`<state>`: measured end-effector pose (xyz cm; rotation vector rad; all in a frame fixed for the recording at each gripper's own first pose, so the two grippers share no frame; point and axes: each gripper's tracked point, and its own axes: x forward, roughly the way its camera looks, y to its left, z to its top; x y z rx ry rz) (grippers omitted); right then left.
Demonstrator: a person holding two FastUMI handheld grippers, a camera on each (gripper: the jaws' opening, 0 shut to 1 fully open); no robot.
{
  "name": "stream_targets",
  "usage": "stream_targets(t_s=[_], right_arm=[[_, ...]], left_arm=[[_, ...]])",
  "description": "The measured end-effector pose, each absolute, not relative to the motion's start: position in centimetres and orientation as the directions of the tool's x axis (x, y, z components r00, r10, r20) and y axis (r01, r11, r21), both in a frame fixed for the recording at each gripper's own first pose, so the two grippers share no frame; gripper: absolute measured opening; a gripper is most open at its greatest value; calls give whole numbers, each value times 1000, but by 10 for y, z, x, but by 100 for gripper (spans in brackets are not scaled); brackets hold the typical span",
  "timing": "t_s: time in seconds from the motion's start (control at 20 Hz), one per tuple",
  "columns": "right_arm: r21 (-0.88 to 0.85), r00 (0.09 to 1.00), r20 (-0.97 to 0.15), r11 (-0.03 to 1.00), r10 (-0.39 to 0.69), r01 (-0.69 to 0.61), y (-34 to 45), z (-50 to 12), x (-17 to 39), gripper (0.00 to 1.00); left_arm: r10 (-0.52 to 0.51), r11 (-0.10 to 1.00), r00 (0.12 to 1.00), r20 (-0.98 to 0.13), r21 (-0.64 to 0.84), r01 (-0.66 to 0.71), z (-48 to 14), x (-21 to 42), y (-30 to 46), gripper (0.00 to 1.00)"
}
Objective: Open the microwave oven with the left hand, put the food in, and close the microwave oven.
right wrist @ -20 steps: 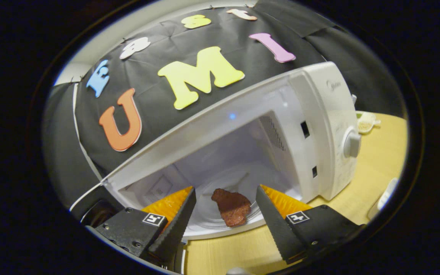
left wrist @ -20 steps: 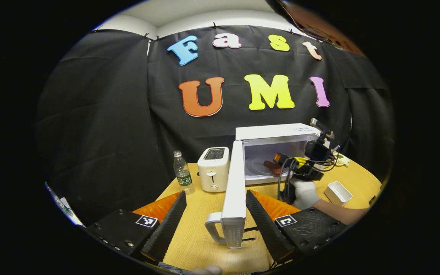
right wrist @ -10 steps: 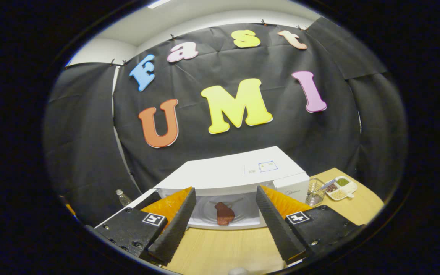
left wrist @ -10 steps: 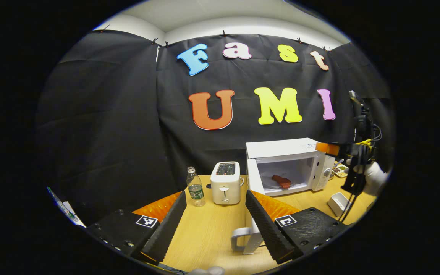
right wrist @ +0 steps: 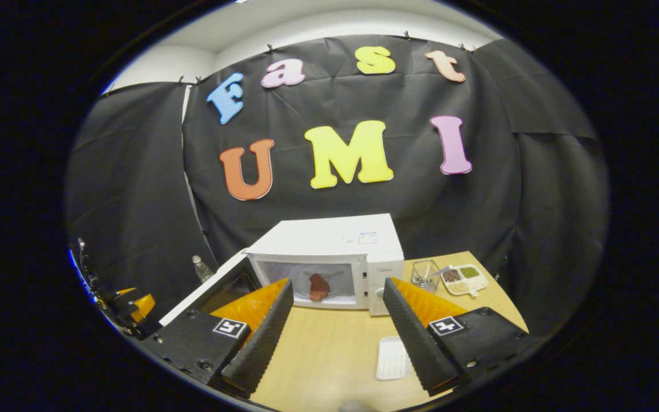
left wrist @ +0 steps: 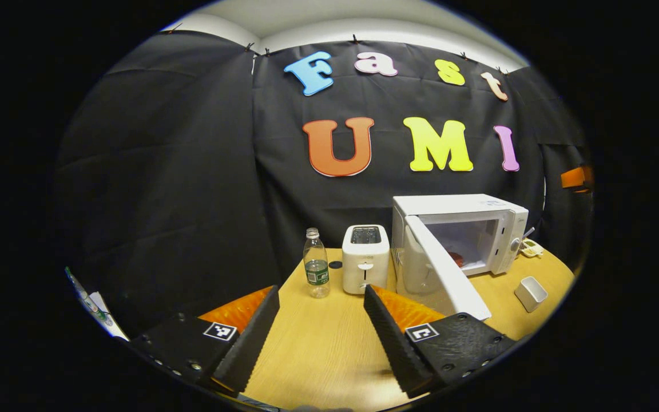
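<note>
The white microwave [left wrist: 481, 209] stands at the back right of the wooden table with its door [left wrist: 444, 277] swung open toward me. A reddish-brown piece of food [left wrist: 456, 257] lies inside on the turntable. My left gripper [left wrist: 318, 337] hangs open over the table in front of it, well short of the door, with nothing between its fingers. In the right gripper view the microwave [right wrist: 329, 240] is straight ahead, its door [right wrist: 209, 292] open to the left and the food [right wrist: 318, 286] inside. My right gripper [right wrist: 335, 337] is open and empty, some way back from the opening.
A white toaster [left wrist: 365, 258] and a water bottle [left wrist: 317, 263] stand left of the microwave. A small white dish [left wrist: 531, 293] sits at the right. A flat white tray [right wrist: 392, 357] lies in front of the microwave; a glass cup [right wrist: 425, 272] and a divided snack dish [right wrist: 465, 278] stand to its right.
Both grippers have drawn back from the microwave. The right gripper has left the cavity, with the food lying inside. The door handle no longer sits between my left fingers.
</note>
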<state>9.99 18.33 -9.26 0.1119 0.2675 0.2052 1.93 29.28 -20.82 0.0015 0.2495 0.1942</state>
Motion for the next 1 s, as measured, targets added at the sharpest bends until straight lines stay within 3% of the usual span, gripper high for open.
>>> stream_targets(t_s=[0.05,0.15,0.45,0.5,0.55,0.6,0.65,0.85,0.9,0.95,1.0], right_arm=[[128,945,-251,975,207,-180,177,-88,95,91],[141,945,-254,974,207,-175,171,-79,90,91],[190,955,-218,968,202,-161,160,-60,82,92],[196,955,-220,968,201,-159,159,-61,82,100],[204,953,-225,967,202,-156,158,-63,80,91],[207,952,-228,966,202,-155,157,-64,78,100],[208,951,-234,966,200,-153,156,-67,77,91],[183,954,-237,973,184,-142,147,-69,68,91],[179,955,-238,974,179,-138,144,-70,65,100],[172,956,-240,976,170,-131,141,-70,62,100],[166,958,-236,978,161,-124,137,-69,60,91]], left_arm=[[182,982,950,-252,5,-187,-218,21,293,66],[280,959,926,-254,34,-281,-237,16,311,0],[196,979,939,-283,4,-203,-263,19,287,0],[186,981,941,-282,4,-193,-263,21,285,0],[174,983,943,-284,-2,-182,-265,22,282,0],[167,985,943,-288,-2,-175,-267,24,279,0],[157,986,944,-290,-3,-165,-268,26,275,0],[109,993,947,-303,-18,-120,-277,34,258,0],[92,995,949,-302,-17,-102,-278,35,251,0],[73,997,951,-299,-13,-81,-277,38,244,0],[69,997,953,-294,2,-72,-275,38,241,0]])
